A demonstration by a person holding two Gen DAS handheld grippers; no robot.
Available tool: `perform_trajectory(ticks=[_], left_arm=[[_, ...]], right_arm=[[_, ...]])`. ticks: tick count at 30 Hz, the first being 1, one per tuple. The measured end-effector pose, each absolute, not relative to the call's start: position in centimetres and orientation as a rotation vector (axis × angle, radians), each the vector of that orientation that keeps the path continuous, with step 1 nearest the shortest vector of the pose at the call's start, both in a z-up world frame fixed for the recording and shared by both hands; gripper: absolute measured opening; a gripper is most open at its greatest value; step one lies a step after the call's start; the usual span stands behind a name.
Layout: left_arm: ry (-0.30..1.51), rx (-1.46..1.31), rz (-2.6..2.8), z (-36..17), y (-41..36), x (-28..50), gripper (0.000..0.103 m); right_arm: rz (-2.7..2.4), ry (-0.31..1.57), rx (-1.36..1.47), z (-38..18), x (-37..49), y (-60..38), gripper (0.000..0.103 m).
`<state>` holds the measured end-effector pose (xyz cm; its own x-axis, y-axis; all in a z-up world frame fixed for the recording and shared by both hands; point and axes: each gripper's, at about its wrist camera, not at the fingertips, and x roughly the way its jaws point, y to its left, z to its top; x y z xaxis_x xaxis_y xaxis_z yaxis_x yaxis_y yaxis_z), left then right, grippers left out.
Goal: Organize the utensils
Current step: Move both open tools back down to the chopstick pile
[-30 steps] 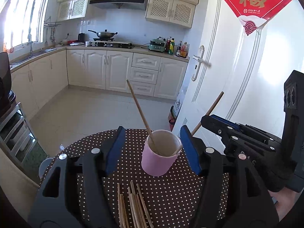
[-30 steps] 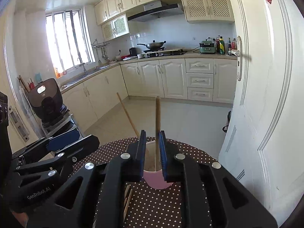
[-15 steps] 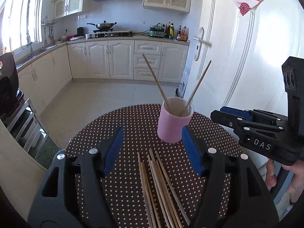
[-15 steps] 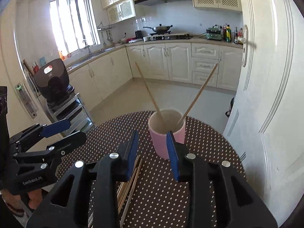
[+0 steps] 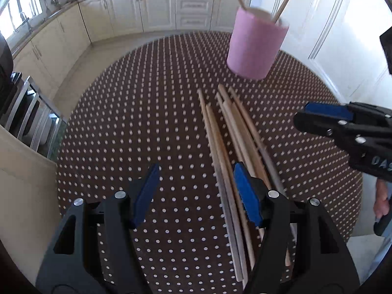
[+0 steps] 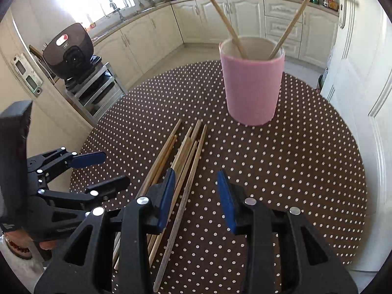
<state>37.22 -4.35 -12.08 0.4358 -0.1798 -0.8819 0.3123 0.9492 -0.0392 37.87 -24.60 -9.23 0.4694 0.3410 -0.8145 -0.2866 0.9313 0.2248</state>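
A pink cup (image 6: 252, 83) (image 5: 256, 46) stands at the far side of the round dotted table (image 6: 294, 171) with two wooden chopsticks (image 6: 291, 24) leaning in it. Several loose chopsticks (image 5: 230, 137) (image 6: 178, 156) lie in a bundle on the cloth in front of the cup. My left gripper (image 5: 196, 171) hangs open over the near end of the bundle, its right pad above the sticks. My right gripper (image 6: 196, 178) hovers just right of the bundle; its jaws are opening with nothing between them.
White double doors (image 6: 362, 73) stand close on the right of the table. A steel rack with a dark appliance (image 6: 71, 49) stands left of the table. Kitchen cabinets (image 6: 245, 17) line the far wall. A person's hand (image 5: 381, 198) shows at the right edge.
My right gripper let go of a chopstick, which now leans in the cup, and its jaws have widened. Both grippers dropped and tilted down toward the bundle on the table.
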Motion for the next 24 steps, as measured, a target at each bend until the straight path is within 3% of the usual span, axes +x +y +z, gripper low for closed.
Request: perform_trajectory(ticks=[9,24], left_arm=[[1.113,0.135,-0.287,-14.6,-4.3,37.9,0.063],[1.106,0.207,-0.235,-14.3,-7.1,40.8,0.064]], right_arm=[[0.388,1.044,0.052,-11.0,37.9,-25.1,0.038],[0.381,1.096,0.041,-12.5,39.3,-24.8,0.038]])
